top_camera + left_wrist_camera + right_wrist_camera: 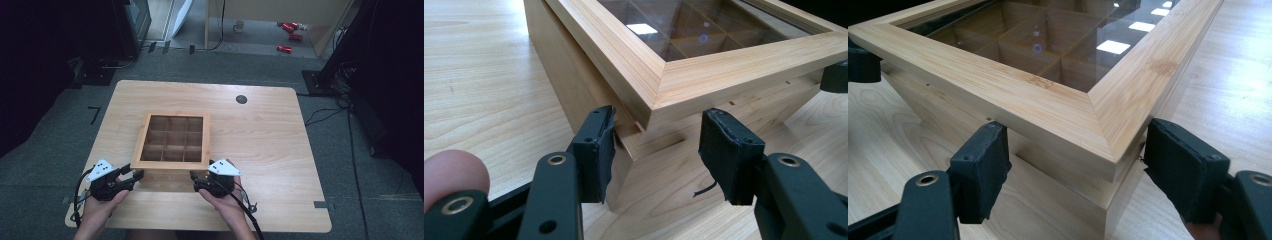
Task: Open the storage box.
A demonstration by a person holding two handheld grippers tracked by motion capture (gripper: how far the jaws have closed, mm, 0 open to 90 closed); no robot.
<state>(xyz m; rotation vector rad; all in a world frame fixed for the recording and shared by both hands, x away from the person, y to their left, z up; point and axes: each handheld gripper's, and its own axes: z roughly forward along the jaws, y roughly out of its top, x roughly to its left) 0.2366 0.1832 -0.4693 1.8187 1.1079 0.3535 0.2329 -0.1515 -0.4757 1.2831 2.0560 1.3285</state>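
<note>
- High view: a wooden box [171, 140] with a glass-panelled lid sits on the tabletop [260, 130], roughly midway between the left and right edges and nearer the front edge than the back.
- Through the lid a grid of small compartments shows, three by three.
- The left claw [134, 176] sits at the box's front-left corner, held by the person's left hand [102, 202].
- The right claw [196, 176] sits at the front-right corner, held by the right hand [220, 197].
- Left gripper view: the left claw's [656, 150] jaws stand apart, one on each side of the box's [684, 75] corner; the pads lie close to the wood below the lid, and contact cannot be told.
- Right gripper view: the right claw's [1075, 170] jaws are spread either side of the other corner of the box [1048, 105]; the pads sit just under the lid's overhang, close to the wood, and whether they press on it cannot be told.
- A small dark round mark [241, 99] lies on the tabletop near the back edge.
</note>
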